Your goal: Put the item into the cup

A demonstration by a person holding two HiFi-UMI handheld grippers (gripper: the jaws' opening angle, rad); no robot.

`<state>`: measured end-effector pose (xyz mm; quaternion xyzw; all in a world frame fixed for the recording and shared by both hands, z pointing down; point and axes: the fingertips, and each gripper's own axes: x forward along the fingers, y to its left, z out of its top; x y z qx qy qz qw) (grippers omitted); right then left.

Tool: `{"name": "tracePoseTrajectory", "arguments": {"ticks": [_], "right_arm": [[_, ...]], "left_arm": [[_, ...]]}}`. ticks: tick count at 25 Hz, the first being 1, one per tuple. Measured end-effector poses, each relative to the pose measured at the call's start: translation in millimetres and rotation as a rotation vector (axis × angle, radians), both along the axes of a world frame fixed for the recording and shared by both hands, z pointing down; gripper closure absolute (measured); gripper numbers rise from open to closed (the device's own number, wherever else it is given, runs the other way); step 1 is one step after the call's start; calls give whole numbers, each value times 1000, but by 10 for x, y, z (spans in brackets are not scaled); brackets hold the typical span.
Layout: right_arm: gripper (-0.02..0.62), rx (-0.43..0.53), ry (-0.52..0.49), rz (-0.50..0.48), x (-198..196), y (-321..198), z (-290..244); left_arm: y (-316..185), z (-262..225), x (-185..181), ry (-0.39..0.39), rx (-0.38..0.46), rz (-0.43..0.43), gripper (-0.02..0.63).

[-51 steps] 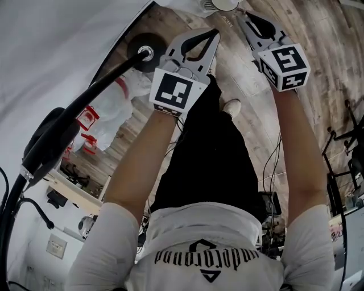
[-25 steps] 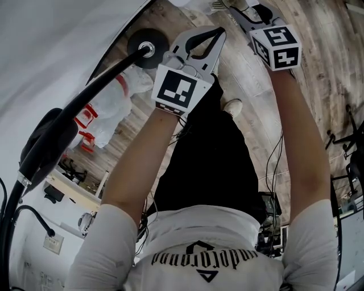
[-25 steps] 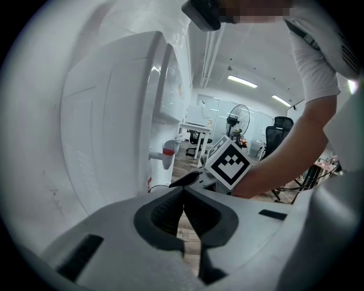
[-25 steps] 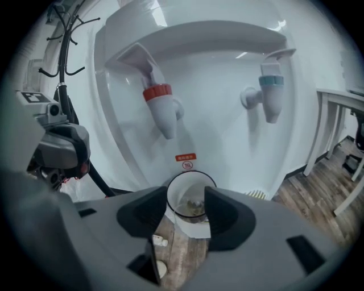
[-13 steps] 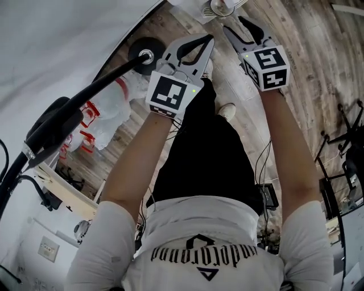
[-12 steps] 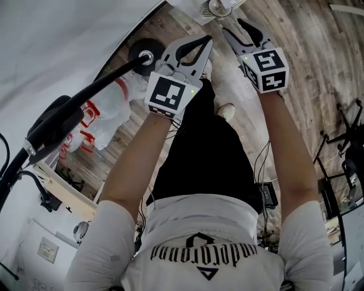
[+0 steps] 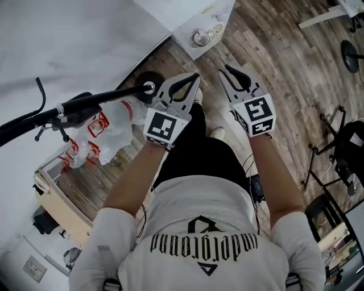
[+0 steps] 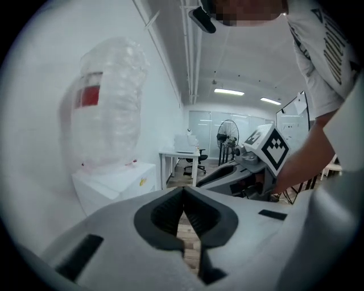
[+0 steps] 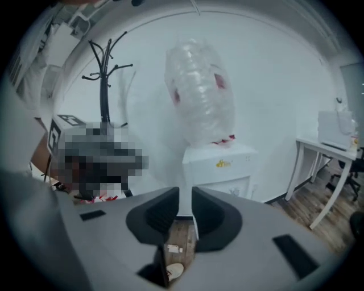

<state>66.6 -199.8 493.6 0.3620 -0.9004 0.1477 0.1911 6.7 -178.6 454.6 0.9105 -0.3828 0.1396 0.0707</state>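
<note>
We see the cup (image 7: 200, 38) on the corner of the white table (image 7: 182, 17). Short of that table, over the wood floor (image 7: 284, 57), both grippers point toward it: the left gripper (image 7: 195, 77) with tips together, the right gripper (image 7: 223, 69) with jaws closing, nothing between them.

From above the head, looks steeply down past the shoulders onto the wood floor (image 7: 273, 51). From close behind the left claw (image 8: 183, 190), faces level along the room. From close behind the right claw (image 9: 185, 196), closing on nothing, faces a white wall (image 9: 278, 85). Shares the water bottle (image 7: 116, 122) (image 8: 108, 102) (image 9: 199, 91) across all three views, and the floor too.
</note>
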Motion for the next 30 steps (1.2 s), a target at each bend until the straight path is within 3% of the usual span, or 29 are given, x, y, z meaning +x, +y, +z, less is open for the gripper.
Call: {"name": "tracePoseTrajectory", "arguments": {"ticks": [7,14,24,30], "right_arm": [[589,103,-52,-39,221,868,-1128],[591,266,-99,-71,312,1537,-2114],[591,350,-157,-58,585,2102,-2685],[591,363,-161,-89,531,2357,-2894]], "left_arm": [[717,-908,141,37,76,4,598],[1235,-1662,207,97,144,14,598],[1816,-2238,250,100,202,24,598],[2141,-2566,183,65,263,26,598]]}}
